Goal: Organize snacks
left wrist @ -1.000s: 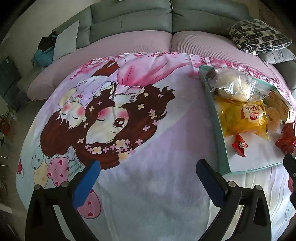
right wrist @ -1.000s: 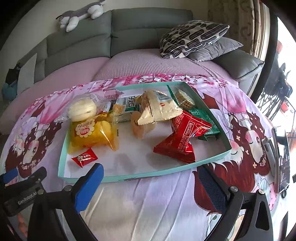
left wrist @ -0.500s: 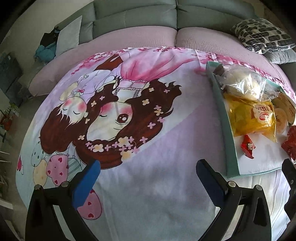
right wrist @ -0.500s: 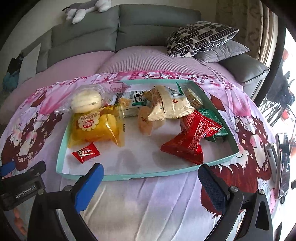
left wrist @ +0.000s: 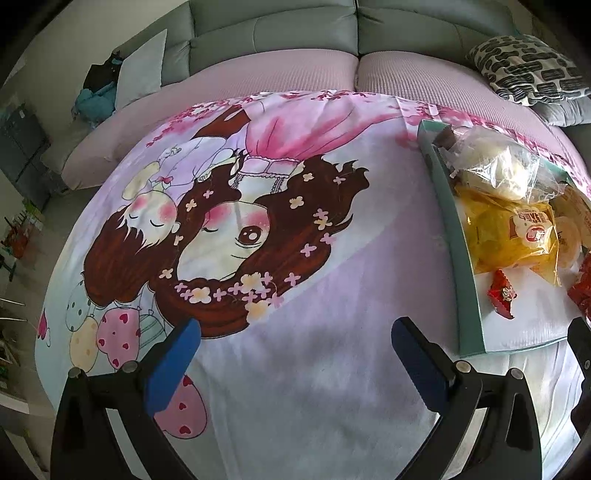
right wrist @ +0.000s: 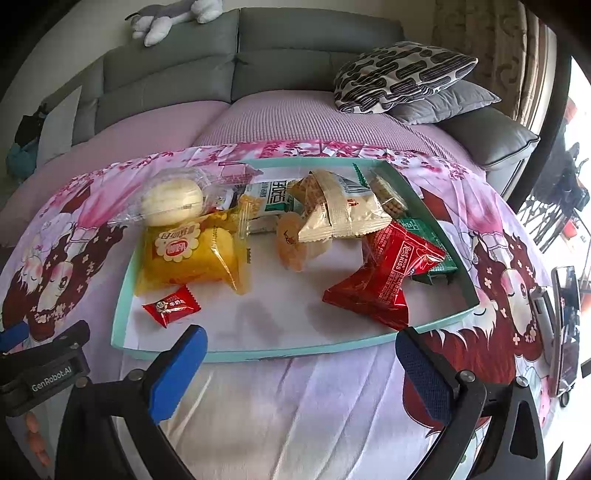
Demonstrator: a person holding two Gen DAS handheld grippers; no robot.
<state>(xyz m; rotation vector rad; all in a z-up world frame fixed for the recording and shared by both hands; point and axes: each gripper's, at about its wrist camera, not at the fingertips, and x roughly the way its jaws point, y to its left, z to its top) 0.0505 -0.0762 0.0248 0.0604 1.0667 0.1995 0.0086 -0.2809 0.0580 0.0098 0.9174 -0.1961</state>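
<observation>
A shallow teal tray [right wrist: 258, 355] lies on a cartoon-print cloth and holds several snacks: a yellow cake pack [right wrist: 188, 258], a white bun in clear wrap [right wrist: 171, 201], a small red candy [right wrist: 170, 306], a beige cracker pack [right wrist: 343, 214], a red pack [right wrist: 388, 280], a green pack [right wrist: 436, 254]. My right gripper [right wrist: 299, 354] is open and empty at the tray's near rim. My left gripper [left wrist: 295, 343] is open and empty over bare cloth, left of the tray [left wrist: 458, 258]. The yellow pack [left wrist: 513, 236] and red candy [left wrist: 502, 293] also show in the left wrist view.
A grey sofa [right wrist: 295, 48] with a patterned cushion [right wrist: 402, 74] and a plush toy [right wrist: 173, 14] stands behind. A phone on a stand [right wrist: 565, 325] sits at the right edge. The left gripper's body [right wrist: 44, 369] shows at lower left in the right wrist view.
Both grippers have drifted slightly left and back; the tray has shifted right in the left wrist view. Both stay open and empty. No snack has moved.
</observation>
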